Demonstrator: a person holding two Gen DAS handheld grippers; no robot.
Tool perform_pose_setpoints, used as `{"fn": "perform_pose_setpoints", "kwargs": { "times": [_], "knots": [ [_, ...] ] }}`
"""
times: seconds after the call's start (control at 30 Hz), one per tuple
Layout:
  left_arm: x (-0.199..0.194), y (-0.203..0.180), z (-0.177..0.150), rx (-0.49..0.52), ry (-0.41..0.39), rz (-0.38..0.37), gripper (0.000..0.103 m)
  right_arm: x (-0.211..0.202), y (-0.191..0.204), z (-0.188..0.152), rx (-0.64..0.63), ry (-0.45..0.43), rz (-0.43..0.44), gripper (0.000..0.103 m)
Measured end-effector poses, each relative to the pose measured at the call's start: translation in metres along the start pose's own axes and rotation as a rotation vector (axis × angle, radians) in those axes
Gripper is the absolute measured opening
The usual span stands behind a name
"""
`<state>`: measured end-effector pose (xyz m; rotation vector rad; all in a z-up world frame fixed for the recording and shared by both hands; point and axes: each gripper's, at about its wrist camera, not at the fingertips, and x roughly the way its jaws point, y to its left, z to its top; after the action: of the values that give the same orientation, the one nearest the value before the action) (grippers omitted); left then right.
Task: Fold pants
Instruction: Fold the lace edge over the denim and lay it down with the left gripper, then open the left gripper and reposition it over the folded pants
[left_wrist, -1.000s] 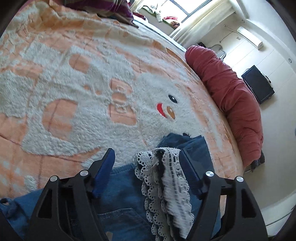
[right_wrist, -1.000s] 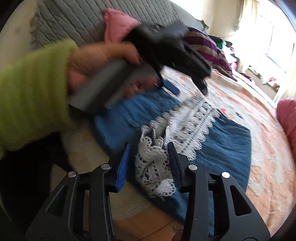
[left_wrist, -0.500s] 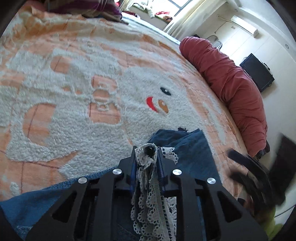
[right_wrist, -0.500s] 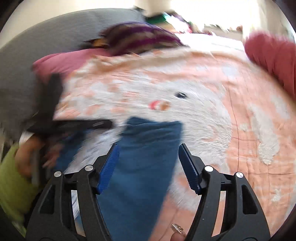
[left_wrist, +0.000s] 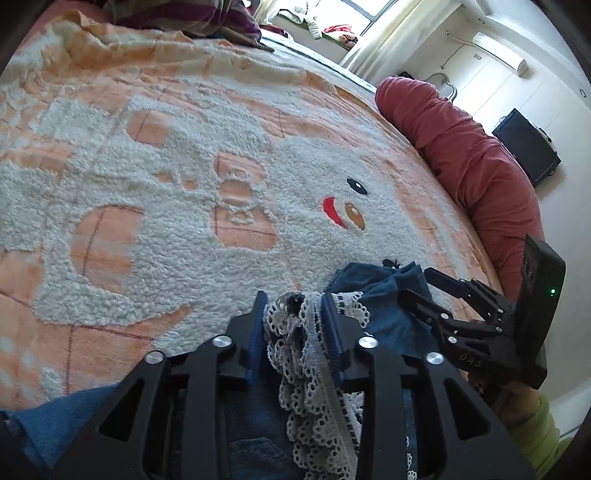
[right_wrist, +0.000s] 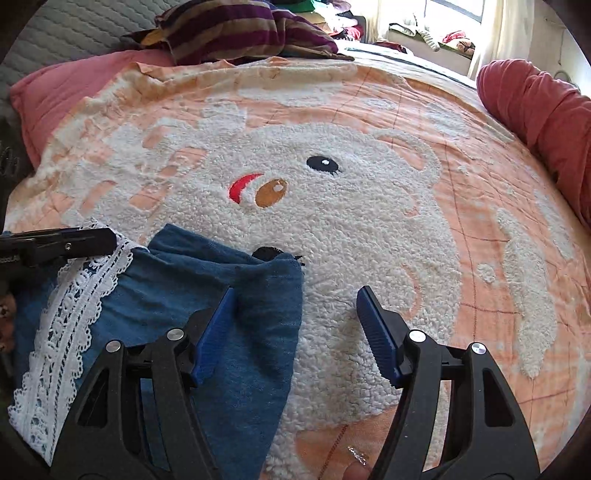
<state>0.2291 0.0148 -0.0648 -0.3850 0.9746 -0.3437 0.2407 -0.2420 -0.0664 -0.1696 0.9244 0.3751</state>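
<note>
Denim pants (right_wrist: 236, 332) lie on the bed's bear blanket (right_wrist: 369, 240). Left gripper (left_wrist: 293, 314) clenched on lace trim (left_wrist: 314, 369), its fingers just eased wider. Right gripper (right_wrist: 295, 314) released, straddling the hem corner: close squarely on it, keep both edges level.

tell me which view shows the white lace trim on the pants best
The right wrist view: the lace trim runs as a long open strip along the blue pants, with nothing in front but the left gripper's tip at its far end. In the left wrist view it is bunched between the left gripper fingers, partly hidden.
</note>
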Motion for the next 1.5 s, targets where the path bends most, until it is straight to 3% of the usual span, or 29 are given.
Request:
{"fn": "perform_pose_setpoints", "kwargs": {
  "times": [0.1, 0.27, 0.33, 0.43, 0.53, 0.73, 1.03, 1.13, 1.3, 1.5],
  "knots": [
    [-0.015, -0.002, -0.002, 0.014, -0.033, 0.029, 0.036, -0.014, -0.005, -0.001, 0.017, -0.054, 0.027, 0.061],
    [-0.055, -0.011, -0.009, 0.046, -0.115, 0.084, 0.052, -0.039, -0.009, -0.005, 0.048, -0.116, 0.070, 0.068],
    [-0.071, -0.015, -0.015, 0.050, -0.149, 0.104, 0.066, -0.050, -0.007, -0.009, 0.041, -0.138, 0.081, 0.070],
    [-0.092, -0.020, -0.030, 0.032, -0.174, 0.102, 0.069, -0.070, -0.002, -0.014, 0.020, -0.174, 0.086, 0.075],
    [-0.108, -0.025, -0.045, 0.021, -0.185, 0.114, 0.079, -0.089, 0.005, -0.017, 0.005, -0.211, 0.100, 0.080],
    [-0.132, -0.042, -0.073, 0.039, -0.180, 0.131, 0.080, -0.126, 0.020, -0.033, -0.038, -0.271, 0.099, 0.085],
    [-0.145, -0.060, -0.103, 0.048, -0.160, 0.131, 0.077, -0.153, 0.024, -0.072, -0.037, -0.269, 0.129, 0.085],
    [-0.141, -0.060, -0.113, 0.025, -0.124, 0.110, 0.067, -0.158, 0.026, -0.086, -0.031, -0.258, 0.155, 0.085],
    [-0.124, -0.060, -0.132, -0.006, -0.044, 0.080, 0.059, -0.156, 0.035, -0.103, -0.057, -0.230, 0.172, 0.085],
    [-0.097, -0.065, -0.145, -0.005, 0.026, 0.111, 0.058, -0.150, 0.042, -0.111, -0.069, -0.200, 0.181, 0.085]
  ]
}}
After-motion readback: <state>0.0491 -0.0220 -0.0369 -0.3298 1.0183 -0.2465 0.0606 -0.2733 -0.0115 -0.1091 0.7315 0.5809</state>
